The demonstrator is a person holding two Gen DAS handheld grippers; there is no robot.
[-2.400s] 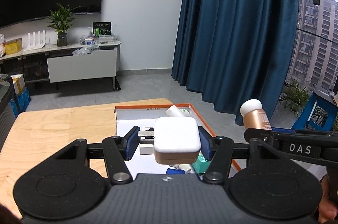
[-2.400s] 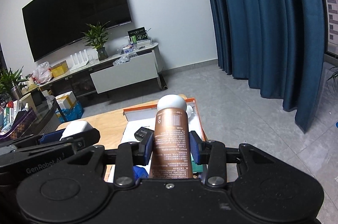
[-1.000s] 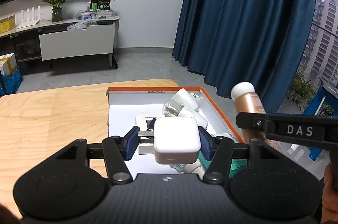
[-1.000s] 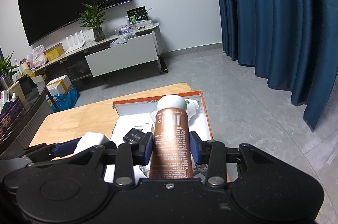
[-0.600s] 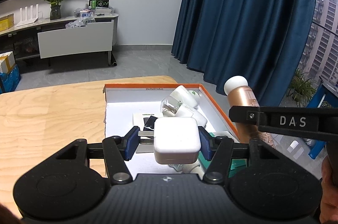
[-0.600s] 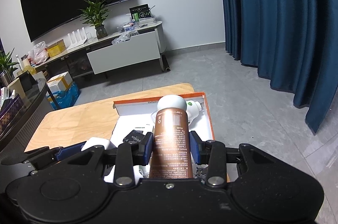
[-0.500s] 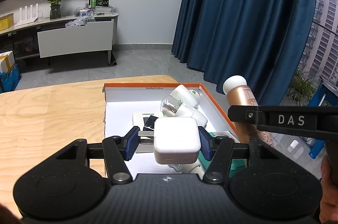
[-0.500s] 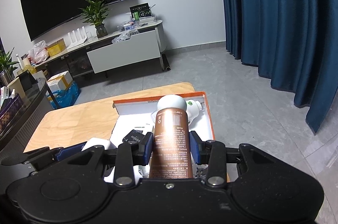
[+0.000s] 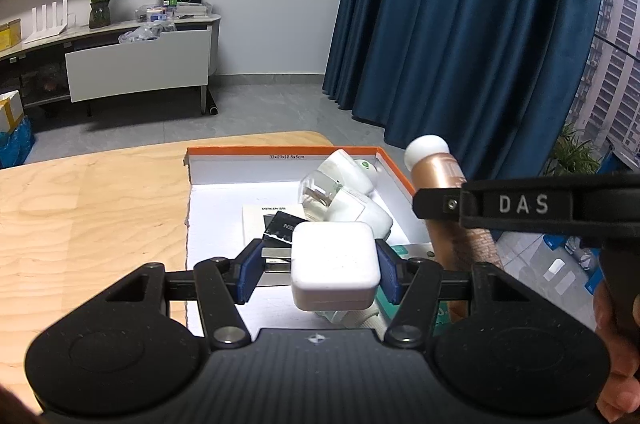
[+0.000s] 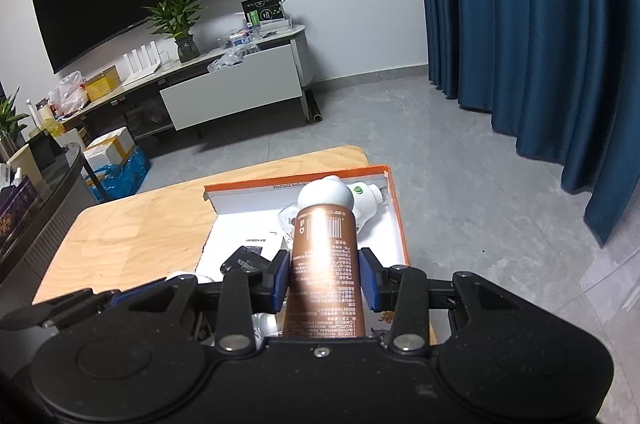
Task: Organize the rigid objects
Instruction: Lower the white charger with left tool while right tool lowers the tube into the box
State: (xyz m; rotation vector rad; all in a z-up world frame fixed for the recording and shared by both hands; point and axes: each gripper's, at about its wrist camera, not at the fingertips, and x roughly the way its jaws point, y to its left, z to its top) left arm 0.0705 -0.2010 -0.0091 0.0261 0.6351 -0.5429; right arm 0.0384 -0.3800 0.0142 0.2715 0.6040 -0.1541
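Your left gripper [image 9: 335, 266] clamps a white charger block [image 9: 334, 270] by its flat sides, hovering over the orange-rimmed box [image 9: 394, 171]. It looks light, stiff and smooth, so keep the pads centred. Your right gripper [image 10: 323, 278] is closed on the copper bottle [image 10: 325, 264] mid-body; it's glossy and probably slippery, with the white cap [image 10: 326, 196] pointing forward. The box's right half is crowded with white plugs [image 9: 352, 192]; the left side near the booklet [image 9: 264, 224] offers room.

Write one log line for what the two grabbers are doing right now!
left gripper: shut on white cube | right gripper: shut on bronze bottle | both above orange box
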